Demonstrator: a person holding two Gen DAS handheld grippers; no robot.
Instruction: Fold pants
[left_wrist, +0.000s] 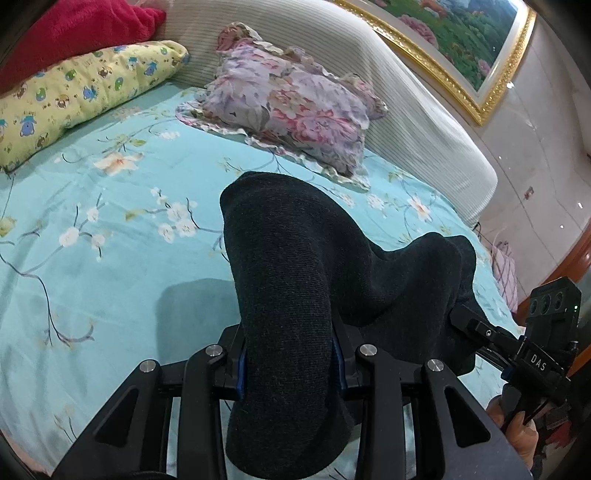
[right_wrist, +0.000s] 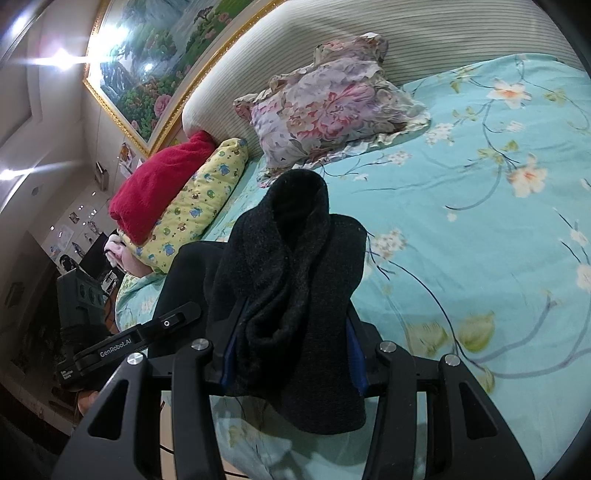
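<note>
Dark charcoal knit pants (left_wrist: 291, 280) are held up above a turquoise floral bed sheet (left_wrist: 110, 229). My left gripper (left_wrist: 290, 363) is shut on one bunched part of the pants, which drape over and hide its fingertips. My right gripper (right_wrist: 291, 354) is shut on another bunched part of the pants (right_wrist: 291, 266). In the left wrist view the right gripper (left_wrist: 480, 332) shows at the right, clamped on the fabric's edge. In the right wrist view the left gripper (right_wrist: 155, 332) shows at the left, close beside.
A floral pillow (left_wrist: 291, 103) lies against the striped headboard (left_wrist: 406, 92). A yellow cartoon pillow (left_wrist: 74, 99) and a red blanket (left_wrist: 74, 29) lie at the bed's far side. A gold-framed painting (left_wrist: 461, 48) hangs on the wall. The sheet (right_wrist: 480, 221) spreads wide to the right.
</note>
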